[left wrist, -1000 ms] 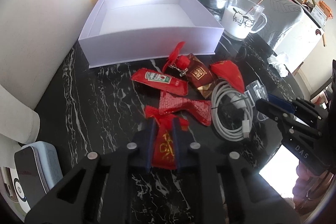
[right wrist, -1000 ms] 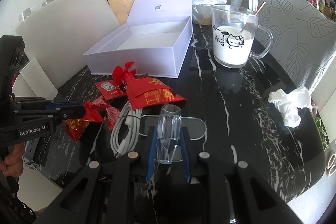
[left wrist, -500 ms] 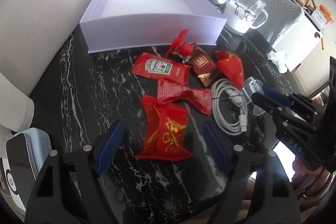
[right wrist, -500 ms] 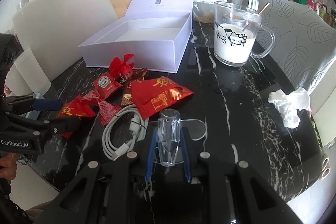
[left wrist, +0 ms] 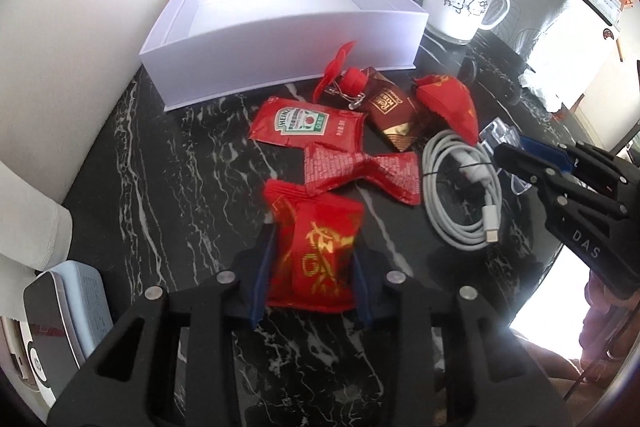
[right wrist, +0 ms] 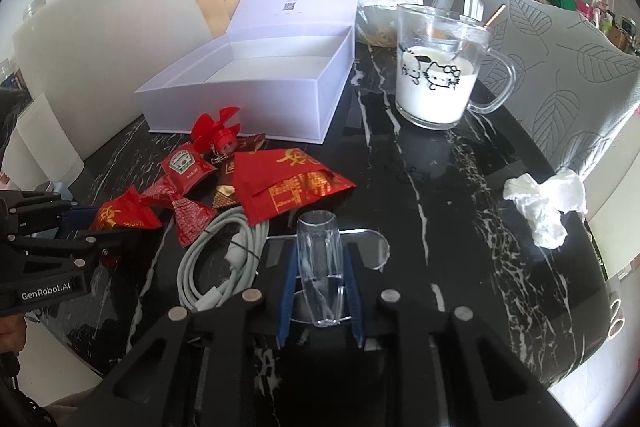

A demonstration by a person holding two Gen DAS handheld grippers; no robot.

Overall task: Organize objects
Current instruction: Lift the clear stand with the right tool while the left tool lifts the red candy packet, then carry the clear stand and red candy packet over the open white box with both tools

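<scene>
My left gripper [left wrist: 310,251] is closed around a red snack packet with gold characters [left wrist: 316,247], low over the black marble table [left wrist: 180,187]. My right gripper [right wrist: 320,263] is shut on a clear plastic holder [right wrist: 320,259] on its clear base. Between them lie a ketchup sachet [left wrist: 306,121], a red twisted wrapper [left wrist: 360,167], a brown sachet [left wrist: 390,113], a red toy fan [left wrist: 344,77], a large red packet [right wrist: 292,183] and a coiled white cable [left wrist: 464,195]. The open white box [left wrist: 280,11] stands behind them, empty.
A glass mug of milk [right wrist: 436,79] with a straw stands right of the box. A crumpled tissue [right wrist: 544,203] lies at the right. A white chair back [left wrist: 68,27] is at the left. A grey device [left wrist: 60,311] sits off the table's near left edge.
Half a second ago my left gripper was wide open over the red snack packet; now its jaws have closed onto the packet. The right gripper still holds the clear holder, slightly shifted.
</scene>
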